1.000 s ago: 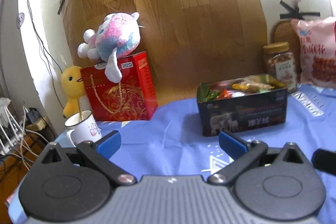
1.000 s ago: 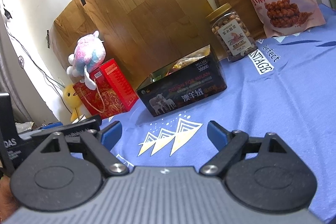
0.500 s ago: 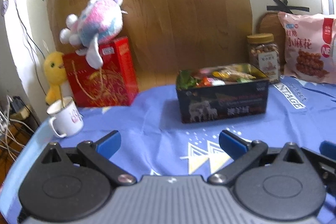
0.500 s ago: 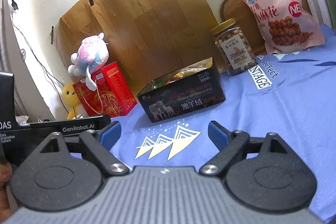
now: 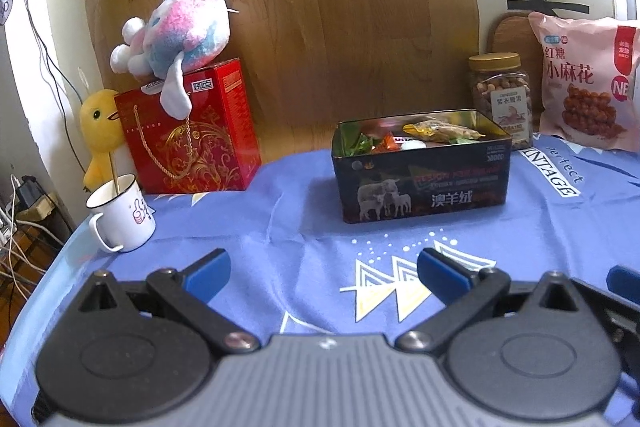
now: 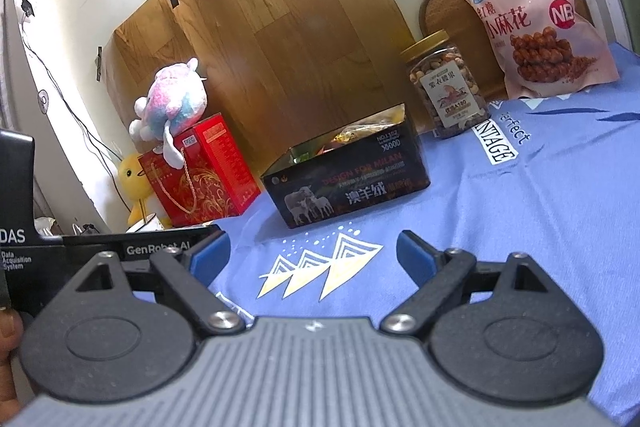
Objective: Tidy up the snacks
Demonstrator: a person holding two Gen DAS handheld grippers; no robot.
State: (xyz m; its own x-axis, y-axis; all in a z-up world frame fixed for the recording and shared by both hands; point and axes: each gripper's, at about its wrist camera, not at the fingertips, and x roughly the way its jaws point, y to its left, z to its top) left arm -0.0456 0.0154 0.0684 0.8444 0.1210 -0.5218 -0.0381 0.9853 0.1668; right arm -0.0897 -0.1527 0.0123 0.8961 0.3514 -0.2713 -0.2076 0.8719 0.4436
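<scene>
Nearly done — the tin (image 5: 422, 173) at twelve o'clock brims with snacks, jar (image 5: 501, 95) and bag (image 5: 584, 83) at two o'clock outside; left gripper (image 5: 323, 269) and right gripper (image 6: 312, 255) both wide, empty.

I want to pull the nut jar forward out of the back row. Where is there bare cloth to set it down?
Bare blue cloth lies in front of the black tin, between it and the open left hand-held gripper. More lies right of the tin, below the nut jar. The back is crowded: jar and pink snack bag side by side.

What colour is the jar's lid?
Gold, on the nut jar; clearest in the right wrist view.
</scene>
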